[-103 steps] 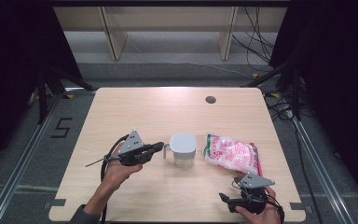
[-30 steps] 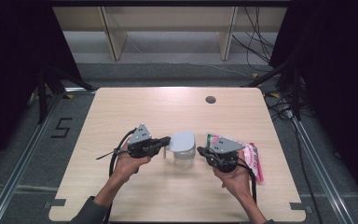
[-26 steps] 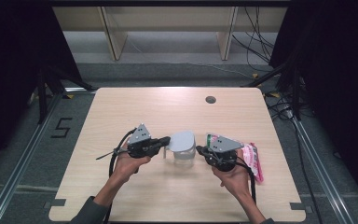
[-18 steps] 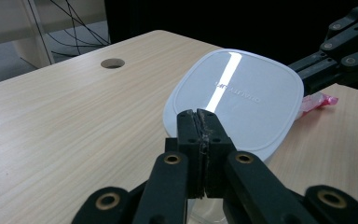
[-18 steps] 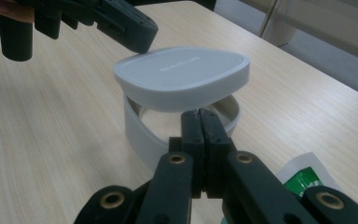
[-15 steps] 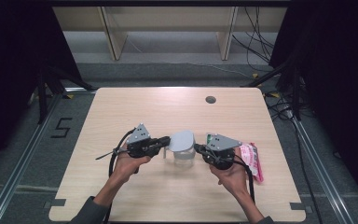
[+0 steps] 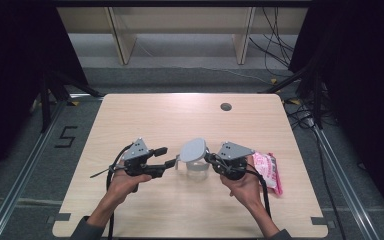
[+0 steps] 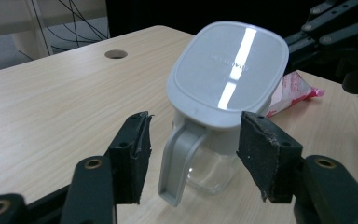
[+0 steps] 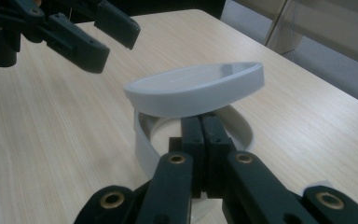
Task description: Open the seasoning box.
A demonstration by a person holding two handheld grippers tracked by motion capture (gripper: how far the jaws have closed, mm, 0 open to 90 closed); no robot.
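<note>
A clear jug (image 7: pixel 195 169) with a grey lid (image 7: pixel 193 149) and grey handle (image 8: pixel 179 158) stands mid-table. My left gripper (image 7: pixel 166 156) sits just left of it; its jaws have just been opening and now stand open, with the handle between the pads (image 8: pixel 137 144) and untouched. My right gripper (image 7: pixel 207 157) reaches in from the jug's right. In the right gripper view its jaws are shut, the tips (image 9: pixel 200 123) at the jug's rim (image 9: pixel 142 140) under the raised, tilted lid (image 9: pixel 196 88). I cannot tell whether anything is pinched between them.
A pink snack bag (image 7: pixel 268 170) lies on the table right of my right hand. A round cable hole (image 7: pixel 225 106) sits near the far edge of the table (image 7: pixel 140 120). Shelf legs and cables stand on the floor beyond.
My left gripper's jaws have opened off the jug's handle and drawn slightly back to the left. The right gripper has stayed at the jug's rim.
</note>
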